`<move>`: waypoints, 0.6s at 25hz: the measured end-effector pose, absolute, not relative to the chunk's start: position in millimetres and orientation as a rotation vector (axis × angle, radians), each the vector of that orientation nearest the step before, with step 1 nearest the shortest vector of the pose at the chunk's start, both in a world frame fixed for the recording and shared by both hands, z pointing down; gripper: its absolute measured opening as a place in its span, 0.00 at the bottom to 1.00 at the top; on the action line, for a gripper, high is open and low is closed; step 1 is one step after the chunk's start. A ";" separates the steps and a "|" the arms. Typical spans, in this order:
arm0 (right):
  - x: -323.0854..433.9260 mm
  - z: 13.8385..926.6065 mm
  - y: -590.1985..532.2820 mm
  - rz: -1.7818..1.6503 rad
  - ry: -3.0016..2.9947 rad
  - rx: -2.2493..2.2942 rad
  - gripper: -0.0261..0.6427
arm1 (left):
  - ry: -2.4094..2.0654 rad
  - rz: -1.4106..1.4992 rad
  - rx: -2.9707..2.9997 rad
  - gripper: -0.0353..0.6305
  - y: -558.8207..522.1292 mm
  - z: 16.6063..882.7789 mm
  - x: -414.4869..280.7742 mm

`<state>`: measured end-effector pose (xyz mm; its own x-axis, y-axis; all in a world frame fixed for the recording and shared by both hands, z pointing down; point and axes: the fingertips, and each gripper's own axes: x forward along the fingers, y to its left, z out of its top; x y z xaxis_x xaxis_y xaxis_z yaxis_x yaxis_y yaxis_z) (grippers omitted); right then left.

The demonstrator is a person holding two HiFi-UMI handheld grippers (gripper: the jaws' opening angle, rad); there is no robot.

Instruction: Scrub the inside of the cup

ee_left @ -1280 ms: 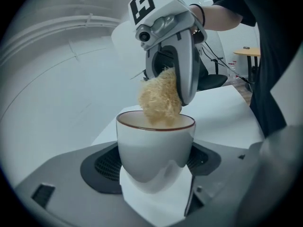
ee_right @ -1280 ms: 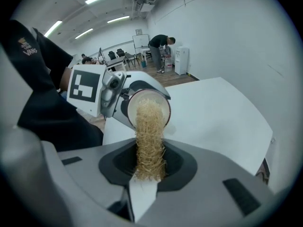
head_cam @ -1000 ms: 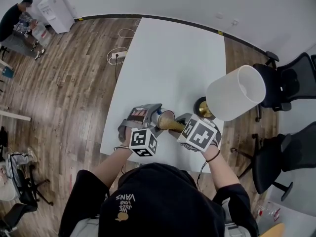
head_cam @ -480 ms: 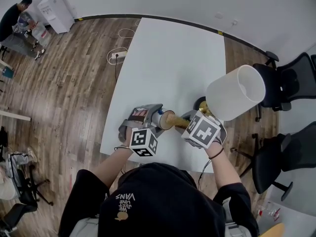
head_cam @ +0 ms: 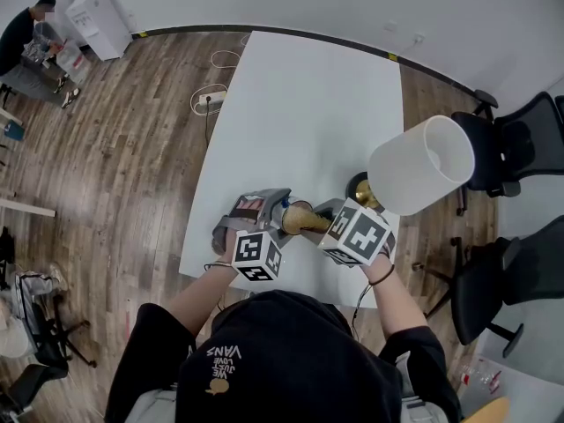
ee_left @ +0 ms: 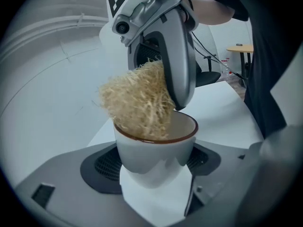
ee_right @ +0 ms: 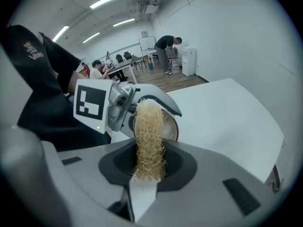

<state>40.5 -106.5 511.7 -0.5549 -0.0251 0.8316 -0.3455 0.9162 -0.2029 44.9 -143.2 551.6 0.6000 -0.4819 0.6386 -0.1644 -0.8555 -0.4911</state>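
Lower centre, over the white surface (head_cam: 300,104): left claw (ee_left: 155,183) clamped on the cup (ee_left: 154,148) (brown rim); right claw (ee_right: 143,181) pinches a fibrous scrubber (ee_right: 149,126) — tip inside the cup.

We wear a black short-sleeved top (head_cam: 282,351) with a small yellow print (head_cam: 225,359) on the back, and a thin dark band (head_cam: 381,278) at each wrist. Our left gripper (head_cam: 275,210) and right gripper (head_cam: 324,219) have smooth grey shells, and each carries a white cube (head_cam: 256,254) with black square markers. Up close, each shell has a dark oval recess around white jaws; a mesh grille (ee_left: 106,167) lines the left one. A small green light (ee_right: 98,126) glows under the left cube. Thin black cables (ee_left: 204,38) run by our right wrist.
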 end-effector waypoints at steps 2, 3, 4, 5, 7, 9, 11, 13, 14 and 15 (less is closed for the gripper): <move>42.9 507.4 -116.0 0.438 -2.172 0.325 0.18 | 0.543 -1.125 -2.481 0.65 -144.8 550.6 45.0; 44.3 506.1 -120.3 0.449 -2.200 0.361 0.18 | 0.559 -1.114 -2.503 0.65 -146.2 549.9 44.9; 45.6 504.7 -124.5 0.463 -2.232 0.401 0.18 | 0.577 -1.100 -2.528 0.65 -148.1 548.9 44.7; 47.0 502.7 -128.9 0.478 -2.269 0.447 0.18 | 0.598 -1.083 -2.560 0.65 -150.4 547.7 44.5; 50.5 497.4 -137.9 0.492 -2.343 0.552 0.18 | 0.648 -1.036 -2.643 0.65 -156.0 544.5 44.1; 55.7 491.7 -145.4 0.476 -2.403 0.654 0.18 | 0.706 -0.980 -2.738 0.65 -162.5 541.7 43.7; 61.3 485.0 -149.9 0.466 -2.462 0.743 0.18 | 0.768 -0.925 -2.831 0.65 -169.6 540.7 43.4; 64.9 478.8 -151.4 0.475 -2.525 0.811 0.18 | 0.828 -0.874 -2.911 0.65 -177.1 541.3 41.8; 65.9 477.2 -151.4 0.484 -2.551 0.835 0.18 | 0.853 -0.854 -2.939 0.65 -181.0 542.2 40.6; 67.0 476.8 -151.3 0.494 -2.571 0.855 0.18 | 0.875 -0.836 -2.959 0.65 -184.9 543.6 39.3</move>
<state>67.0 -151.3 476.8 -0.7403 -0.4900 0.4603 -0.6258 0.7524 -0.2054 39.3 -184.9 543.6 0.7137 -0.4916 0.4990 -0.5206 -0.8489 -0.0918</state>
